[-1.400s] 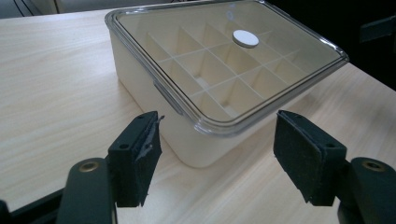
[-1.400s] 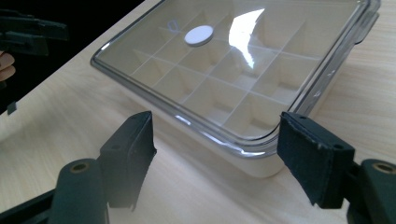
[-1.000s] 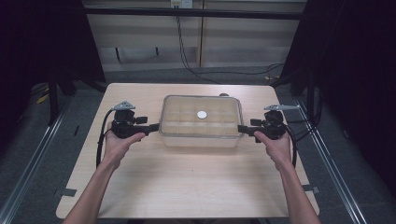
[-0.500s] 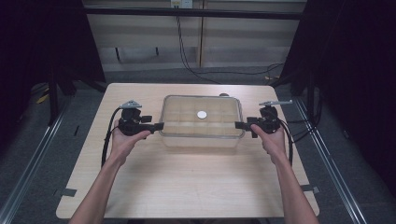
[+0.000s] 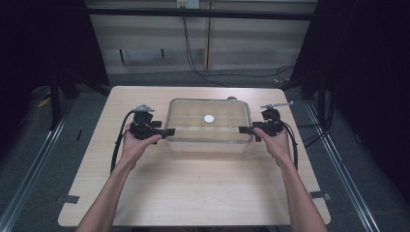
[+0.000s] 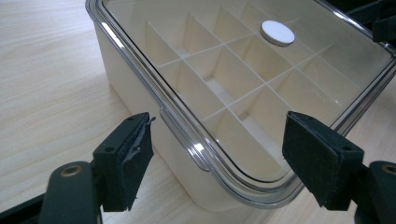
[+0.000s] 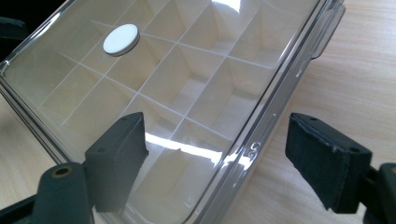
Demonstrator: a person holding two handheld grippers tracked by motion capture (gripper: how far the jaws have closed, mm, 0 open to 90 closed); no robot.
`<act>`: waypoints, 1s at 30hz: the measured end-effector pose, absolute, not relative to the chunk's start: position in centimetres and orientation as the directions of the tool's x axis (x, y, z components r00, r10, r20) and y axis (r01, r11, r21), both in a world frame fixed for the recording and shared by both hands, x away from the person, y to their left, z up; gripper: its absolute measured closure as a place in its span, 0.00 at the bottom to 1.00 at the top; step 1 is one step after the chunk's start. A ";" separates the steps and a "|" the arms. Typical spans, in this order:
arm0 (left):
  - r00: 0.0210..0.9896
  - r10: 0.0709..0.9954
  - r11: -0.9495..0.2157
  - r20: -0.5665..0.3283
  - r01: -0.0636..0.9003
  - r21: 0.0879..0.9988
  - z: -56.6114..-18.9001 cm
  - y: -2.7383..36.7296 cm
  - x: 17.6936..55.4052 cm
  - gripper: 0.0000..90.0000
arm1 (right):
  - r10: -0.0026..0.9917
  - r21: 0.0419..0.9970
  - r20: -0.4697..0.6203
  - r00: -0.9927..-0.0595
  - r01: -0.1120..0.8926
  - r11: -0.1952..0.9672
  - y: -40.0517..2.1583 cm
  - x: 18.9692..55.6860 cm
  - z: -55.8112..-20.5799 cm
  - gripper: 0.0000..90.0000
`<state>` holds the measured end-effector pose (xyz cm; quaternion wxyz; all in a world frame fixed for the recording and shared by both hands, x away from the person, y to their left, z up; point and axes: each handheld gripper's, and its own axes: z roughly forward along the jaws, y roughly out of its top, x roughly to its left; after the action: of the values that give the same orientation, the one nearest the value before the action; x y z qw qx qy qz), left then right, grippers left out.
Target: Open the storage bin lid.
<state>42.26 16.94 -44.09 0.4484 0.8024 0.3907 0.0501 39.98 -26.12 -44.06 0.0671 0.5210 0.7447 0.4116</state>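
On the pale wooden table (image 5: 193, 183), the left gripper (image 5: 164, 132) sits at the left end of the cream compartmented plastic box with a clear lid (image 5: 209, 126), its fingers (image 6: 126, 158) spread wide astride the lid's edge, gripping nothing. A small white round disc (image 5: 209, 118) lies on the lid's centre. At the box's right end, the right gripper (image 5: 245, 130) also has its fingers (image 7: 327, 158) wide apart over the rim.

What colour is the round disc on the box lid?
White; the disc shows best in the left gripper view.

Lab, black curtains (image 5: 43, 43), railed floor (image 5: 29, 159)
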 end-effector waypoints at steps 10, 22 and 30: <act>0.678 0.679 -0.300 -0.282 0.607 0.736 -44.5 16.4 43.1 0.26 | 0.829 0.676 0.318 -0.460 0.723 0.143 -25.2 40.4 -44.6 0.19; 0.673 0.666 -0.288 -0.322 0.630 0.721 -44.8 15.8 44.4 0.28 | 0.833 0.669 0.326 -0.448 0.732 0.132 -24.8 41.1 -44.8 0.17; 0.662 0.674 -0.287 -0.329 0.644 0.709 -44.8 15.2 45.1 0.26 | 0.828 0.664 0.347 -0.441 0.739 0.115 -24.7 41.6 -45.1 0.14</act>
<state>45.11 15.22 -44.84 0.4332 0.8020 0.4109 0.0170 41.61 -24.70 -45.14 0.0548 0.5260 0.7445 0.4074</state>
